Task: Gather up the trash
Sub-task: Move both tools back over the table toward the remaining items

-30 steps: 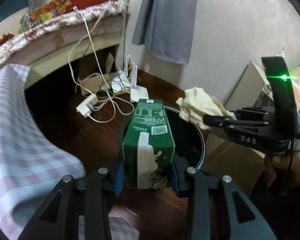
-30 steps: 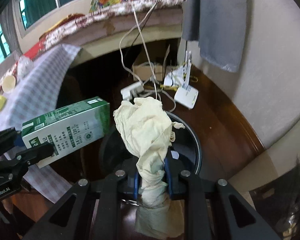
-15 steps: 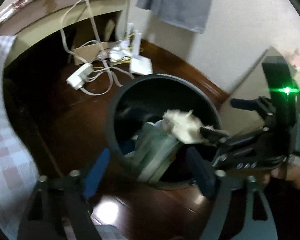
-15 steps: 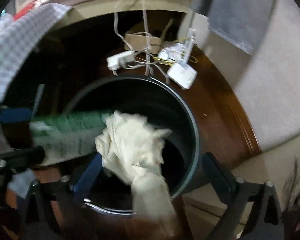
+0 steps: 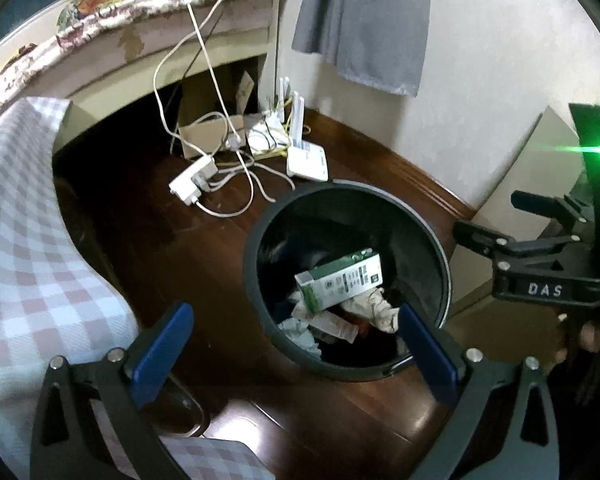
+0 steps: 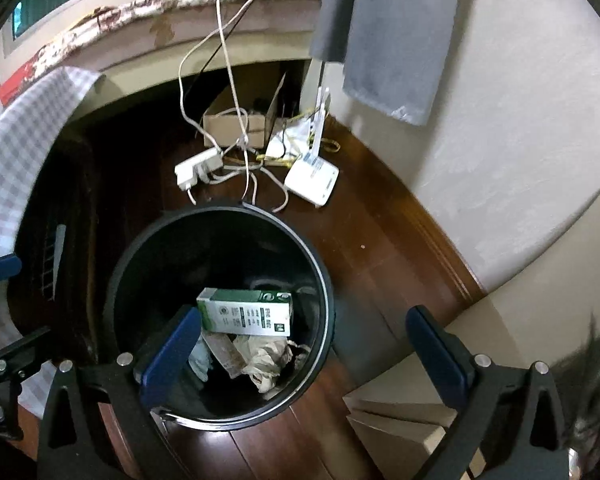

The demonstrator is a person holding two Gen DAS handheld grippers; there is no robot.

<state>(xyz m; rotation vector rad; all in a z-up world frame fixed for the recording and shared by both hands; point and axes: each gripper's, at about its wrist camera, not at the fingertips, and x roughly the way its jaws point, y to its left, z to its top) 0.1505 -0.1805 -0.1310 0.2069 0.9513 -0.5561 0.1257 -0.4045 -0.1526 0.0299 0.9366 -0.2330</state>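
A black round trash bin (image 5: 256, 236) stands on the dark wood floor; it also shows in the right wrist view (image 6: 324, 280). Inside lie the green and white milk carton (image 5: 340, 280) (image 6: 246, 312) and the crumpled cream cloth (image 5: 374, 306) (image 6: 266, 354), among other scraps. My left gripper (image 5: 294, 340) is open and empty above the bin's near rim. My right gripper (image 6: 304, 344) is open and empty above the bin's right side; it also shows in the left wrist view (image 5: 512, 220) at the right.
A white power strip (image 5: 192, 182), cables, a router (image 5: 306, 158) and a cardboard box (image 6: 236, 122) lie on the floor behind the bin. A checked tablecloth (image 5: 28, 248) hangs at the left. A wall with grey cloth (image 5: 364, 20) and cardboard (image 6: 500, 344) is at the right.
Both grippers opened and dropped their loads: the carton and the cloth fell into the bin. Both grippers have since lifted and pulled back a little.
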